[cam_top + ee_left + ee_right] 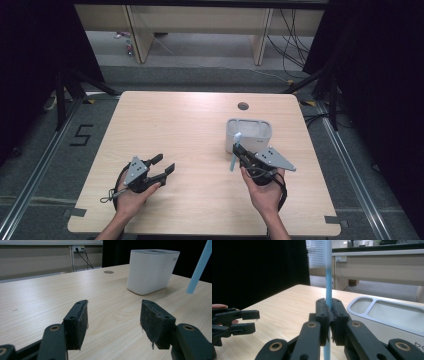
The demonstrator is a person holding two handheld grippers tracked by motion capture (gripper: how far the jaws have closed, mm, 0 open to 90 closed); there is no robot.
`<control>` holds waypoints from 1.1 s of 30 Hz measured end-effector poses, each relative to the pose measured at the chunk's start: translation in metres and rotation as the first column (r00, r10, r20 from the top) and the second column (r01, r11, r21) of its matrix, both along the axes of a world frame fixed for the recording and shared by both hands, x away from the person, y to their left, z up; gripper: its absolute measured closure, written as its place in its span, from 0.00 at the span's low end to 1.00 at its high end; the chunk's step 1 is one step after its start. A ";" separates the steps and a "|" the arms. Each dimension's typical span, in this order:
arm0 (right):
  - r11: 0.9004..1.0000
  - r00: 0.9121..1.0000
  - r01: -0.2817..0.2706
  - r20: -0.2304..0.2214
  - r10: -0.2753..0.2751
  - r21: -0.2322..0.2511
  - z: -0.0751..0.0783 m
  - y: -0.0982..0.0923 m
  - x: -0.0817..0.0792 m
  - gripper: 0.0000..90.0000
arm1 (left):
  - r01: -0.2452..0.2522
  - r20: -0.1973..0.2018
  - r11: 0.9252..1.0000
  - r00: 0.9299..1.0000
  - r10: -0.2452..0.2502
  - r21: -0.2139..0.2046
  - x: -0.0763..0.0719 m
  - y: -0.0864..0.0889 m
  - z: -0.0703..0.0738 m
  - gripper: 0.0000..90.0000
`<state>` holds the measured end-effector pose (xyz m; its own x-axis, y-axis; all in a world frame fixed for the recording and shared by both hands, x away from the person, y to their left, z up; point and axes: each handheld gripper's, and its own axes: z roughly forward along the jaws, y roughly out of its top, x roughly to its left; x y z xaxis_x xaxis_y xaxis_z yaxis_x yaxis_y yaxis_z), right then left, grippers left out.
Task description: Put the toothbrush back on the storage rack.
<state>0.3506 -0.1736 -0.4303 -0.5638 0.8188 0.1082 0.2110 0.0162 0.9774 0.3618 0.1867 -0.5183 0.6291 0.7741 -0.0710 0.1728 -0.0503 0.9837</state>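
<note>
High view: the wooden counter (200, 130) carries a white holder (249, 131) toward its right side. My left hand-held gripper (166, 166) hangs released over bare wood, nothing between its jaws. My right hand-held gripper (237, 148) is clamped on a light-blue toothbrush (234, 152), upright just beside the holder.

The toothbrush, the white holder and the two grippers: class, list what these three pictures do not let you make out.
- Toothbrush: in the right gripper view its lower handle is cut off by the bottom edge, behind the right gripper.
- White holder: in the left gripper view its compartments are hidden by its own wall.
- Holder lettering: too small to read.
- Left gripper: its pads are too small in the high view.
</note>
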 end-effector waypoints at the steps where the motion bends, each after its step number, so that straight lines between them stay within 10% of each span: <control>1: 1.000 1.000 0.000 0.000 0.000 0.000 0.000 0.000 0.000 0.95 | 0.000 0.000 1.000 1.000 0.000 0.000 0.000 0.000 0.000 0.42; 33: 0.997 0.997 0.072 0.026 -0.072 0.012 0.009 -0.027 0.012 0.95 | -0.023 -0.005 1.000 1.000 0.023 0.009 -0.001 -0.001 -0.005 0.37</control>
<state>0.3626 -0.2004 -0.4215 -0.5064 0.8561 0.1030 0.1853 -0.0086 0.9826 0.3605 0.1859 -0.5232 0.6108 0.7889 -0.0675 0.1795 -0.0549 0.9822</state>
